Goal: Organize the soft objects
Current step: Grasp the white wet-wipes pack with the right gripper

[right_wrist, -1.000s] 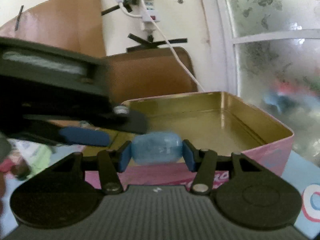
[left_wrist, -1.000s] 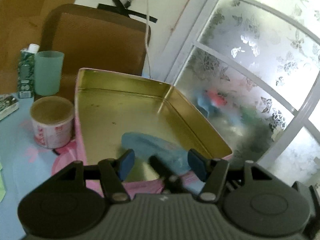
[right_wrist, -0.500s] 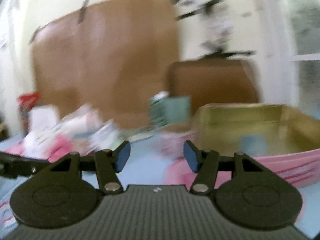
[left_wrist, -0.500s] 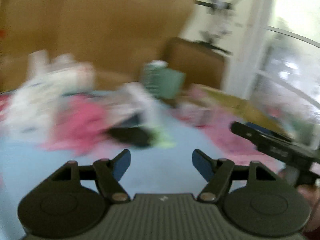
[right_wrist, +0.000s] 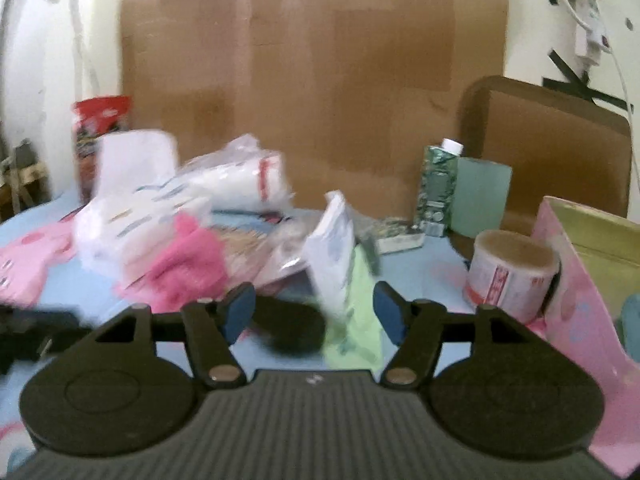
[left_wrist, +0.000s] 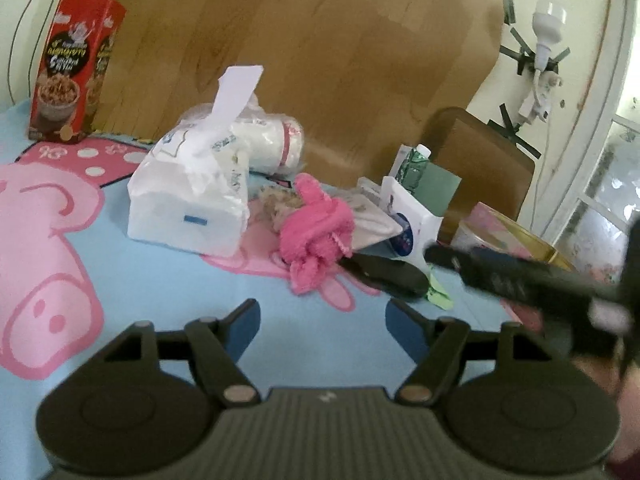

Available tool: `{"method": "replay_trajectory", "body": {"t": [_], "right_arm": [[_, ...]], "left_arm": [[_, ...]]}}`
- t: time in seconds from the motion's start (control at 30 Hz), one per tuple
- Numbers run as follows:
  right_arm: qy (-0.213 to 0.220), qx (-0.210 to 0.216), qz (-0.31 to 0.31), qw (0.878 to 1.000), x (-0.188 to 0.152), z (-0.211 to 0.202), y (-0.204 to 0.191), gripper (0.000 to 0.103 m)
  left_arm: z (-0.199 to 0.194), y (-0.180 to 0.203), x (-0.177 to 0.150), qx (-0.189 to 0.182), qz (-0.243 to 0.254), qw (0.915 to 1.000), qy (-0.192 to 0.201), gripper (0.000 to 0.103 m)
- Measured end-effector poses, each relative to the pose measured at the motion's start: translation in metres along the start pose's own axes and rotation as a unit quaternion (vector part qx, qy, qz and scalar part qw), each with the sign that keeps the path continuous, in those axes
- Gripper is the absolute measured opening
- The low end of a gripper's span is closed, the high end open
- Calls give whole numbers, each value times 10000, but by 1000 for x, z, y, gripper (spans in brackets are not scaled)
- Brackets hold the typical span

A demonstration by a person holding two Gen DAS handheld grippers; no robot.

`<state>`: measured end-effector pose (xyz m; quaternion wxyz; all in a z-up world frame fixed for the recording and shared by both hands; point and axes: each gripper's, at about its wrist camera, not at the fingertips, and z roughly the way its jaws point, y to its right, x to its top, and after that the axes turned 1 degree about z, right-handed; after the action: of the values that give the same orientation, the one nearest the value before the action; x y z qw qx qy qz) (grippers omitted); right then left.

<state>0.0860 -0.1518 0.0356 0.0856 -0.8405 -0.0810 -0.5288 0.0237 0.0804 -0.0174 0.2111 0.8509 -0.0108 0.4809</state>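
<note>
Red cereal box point(left_wrist: 74, 68), green carton point(right_wrist: 437, 190), tape roll point(right_wrist: 512, 272) on blue tablecloth point(left_wrist: 168, 292).

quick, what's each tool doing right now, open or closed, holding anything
Left tool: open, nothing between its pads, jaws just opened further.
Right tool: open, empty, jaws just opened further.

Right wrist view smeared by motion: tissue packs point(right_wrist: 132, 216) and pink fluffy cloth point(right_wrist: 184, 268) lack edges, print unreadable. Red box point(right_wrist: 102, 120) half hidden behind the packs. Pink tin point(right_wrist: 576, 280) cut by right edge; a bluish thing inside point(right_wrist: 632, 320) only a sliver, cannot tell what. Dark shape at left edge point(right_wrist: 32, 332) blurred, cut off.

Left wrist view: right gripper arm point(left_wrist: 520, 276) blurred, hides most of the tin point(left_wrist: 520, 232). Dark flat object point(left_wrist: 384, 272) partly under white packet point(left_wrist: 408, 224); identity unclear.
</note>
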Motion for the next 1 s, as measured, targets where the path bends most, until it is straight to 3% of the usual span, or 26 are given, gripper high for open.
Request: {"method": "replay_trajectory", "body": {"t": [0.17,0.2,0.27,0.4,0.5,0.67,0.8,0.87,0.93,1.0], "right_arm": [[-99,-219,-5,9997,18,32,2,63],[-147,-226,-14,9996,18,36,3,45],[-311,-186,4,9993,15,42,7,20],[-229,-138,601,9978,7,18,27,18],[-242,196,1410,9895,-7,-22,49,18],[-528,1013,2787,9536,-55,-95,81,18],[-725,1190,3305,9335,-93,-128,92,23],[-736,1042,3404,9316,-102,-135,97,33],[-683,966,3363,9343,-102,-139,99,34],[-642,776,3081,9460,-97,-140,95,43]], "left_arm": [[0,9,-4,81,266,9996,64,73],[0,9,-4,97,291,9995,81,73],[-1,10,-5,118,317,9994,123,75],[0,7,-3,100,236,9996,116,77],[2,3,-1,84,127,9999,42,77],[3,3,-1,154,84,9998,18,85],[7,8,-2,261,198,9994,-91,85],[7,10,-3,317,240,9991,-127,85],[7,12,-4,360,295,9988,-144,86],[6,14,-5,416,337,9985,-144,88]]}}
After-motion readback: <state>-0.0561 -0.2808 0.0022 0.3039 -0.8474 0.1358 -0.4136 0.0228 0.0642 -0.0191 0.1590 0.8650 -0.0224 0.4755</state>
